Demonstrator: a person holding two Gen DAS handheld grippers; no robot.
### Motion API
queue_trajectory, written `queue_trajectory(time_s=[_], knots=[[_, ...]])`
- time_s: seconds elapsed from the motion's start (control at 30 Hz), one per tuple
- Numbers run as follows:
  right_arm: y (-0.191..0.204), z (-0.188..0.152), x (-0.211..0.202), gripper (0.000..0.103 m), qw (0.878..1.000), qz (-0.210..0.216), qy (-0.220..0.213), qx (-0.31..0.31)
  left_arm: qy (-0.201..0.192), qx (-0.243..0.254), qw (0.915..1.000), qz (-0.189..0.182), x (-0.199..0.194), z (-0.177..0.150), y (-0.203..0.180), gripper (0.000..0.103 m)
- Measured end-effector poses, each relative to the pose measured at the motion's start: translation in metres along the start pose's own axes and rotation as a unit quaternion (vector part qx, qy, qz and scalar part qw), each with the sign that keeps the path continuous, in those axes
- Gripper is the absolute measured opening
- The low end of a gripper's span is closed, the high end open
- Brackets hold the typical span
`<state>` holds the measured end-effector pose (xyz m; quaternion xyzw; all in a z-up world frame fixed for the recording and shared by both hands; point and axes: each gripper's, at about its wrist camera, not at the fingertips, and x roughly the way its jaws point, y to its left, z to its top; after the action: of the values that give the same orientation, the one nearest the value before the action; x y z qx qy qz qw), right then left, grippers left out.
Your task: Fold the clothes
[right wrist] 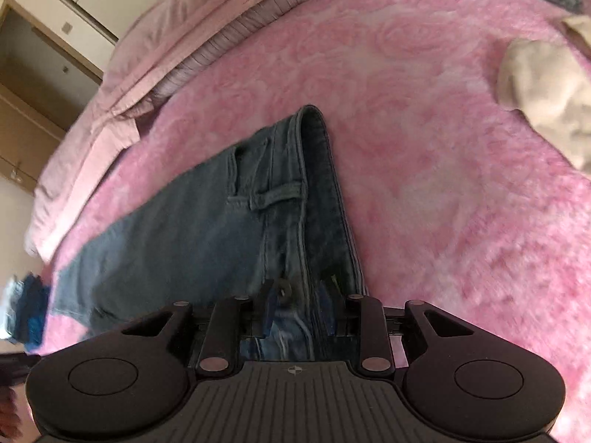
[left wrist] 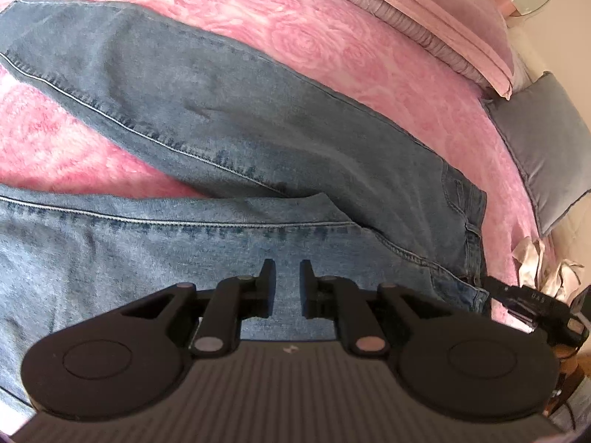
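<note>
Blue jeans (left wrist: 229,118) lie spread on a pink rose-patterned blanket (left wrist: 332,44), with the two legs running left and the waistband (left wrist: 469,221) at the right. My left gripper (left wrist: 288,280) hovers over the near leg (left wrist: 147,243); its fingers stand a little apart with nothing between them. In the right wrist view the waistband (right wrist: 314,170), with a belt loop and a button, runs up into my right gripper (right wrist: 303,306). Bunched denim fills the gap between the fingers (right wrist: 266,302). The right gripper (left wrist: 517,299) also shows at the waistband's near corner in the left wrist view.
Pink pillows (left wrist: 443,11) and a grey-blue cushion (left wrist: 550,147) lie along the head of the bed. A beige garment (right wrist: 546,88) rests on the blanket at far right. Light crumpled cloth (left wrist: 535,262) sits by the bed edge. A wardrobe (right wrist: 44,55) stands beyond the bed, with blue fabric (right wrist: 31,313) low at left.
</note>
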<state>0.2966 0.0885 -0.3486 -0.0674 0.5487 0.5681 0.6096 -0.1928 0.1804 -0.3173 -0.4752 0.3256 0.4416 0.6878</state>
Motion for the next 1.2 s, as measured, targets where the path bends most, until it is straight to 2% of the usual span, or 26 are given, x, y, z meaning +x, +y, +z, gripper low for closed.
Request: queue_trajectory(time_s=[0.3,0.33,0.37,0.5,0.57,0.67,0.7,0.77,0.83,0.87,1.0,1.07,1.2], knots=[[-0.001,0.021,0.039,0.028,0.999,0.035,0.004,0.009,0.006,-0.004,0.9998,0.017,0.008,0.001,0.001,0.008],[0.0,0.022,0.042,0.004,0.999,0.035,0.005,0.008,0.007,-0.003,0.9998,0.018,0.008,0.001,0.0,0.008],[0.003,0.023,0.041,0.004,1.0,0.025,0.002,-0.006,0.007,-0.003,0.9998,0.019,0.009,0.001,0.0,0.008],[0.024,0.025,0.015,0.001,0.995,-0.008,-0.059,-0.083,0.003,-0.002,0.9998,0.021,0.007,0.003,0.002,0.008],[0.019,0.025,0.021,0.001,0.992,-0.048,-0.056,-0.099,0.007,-0.006,0.9996,0.026,0.009,0.004,0.006,0.008],[-0.005,0.028,0.039,0.002,0.997,-0.048,-0.024,-0.048,0.011,-0.009,0.9995,0.028,0.009,0.003,0.008,0.008],[-0.009,0.031,0.034,0.004,0.999,-0.034,-0.022,-0.029,0.01,-0.007,0.9996,0.027,0.008,0.002,0.008,0.008],[-0.019,0.035,0.024,0.016,1.0,-0.006,-0.018,0.008,0.012,-0.007,0.9995,0.027,0.008,0.001,0.008,0.008],[-0.03,0.03,0.009,0.032,0.999,0.029,-0.019,0.032,0.014,-0.012,0.9995,0.027,0.008,-0.001,0.01,0.008],[-0.035,0.026,0.002,0.035,0.998,0.042,-0.014,0.039,0.015,-0.015,0.9994,0.027,0.009,-0.002,0.01,0.008],[-0.039,0.002,-0.011,0.037,0.996,0.079,0.017,0.027,0.016,-0.018,0.9995,0.021,0.01,-0.005,0.007,0.008],[-0.042,-0.012,-0.008,0.037,0.997,0.066,0.04,0.023,0.017,-0.015,0.9996,0.018,0.011,-0.006,0.005,0.009],[-0.059,-0.024,-0.014,0.037,0.992,0.084,0.054,0.072,0.018,-0.017,0.9995,0.018,0.009,-0.009,0.003,0.009]])
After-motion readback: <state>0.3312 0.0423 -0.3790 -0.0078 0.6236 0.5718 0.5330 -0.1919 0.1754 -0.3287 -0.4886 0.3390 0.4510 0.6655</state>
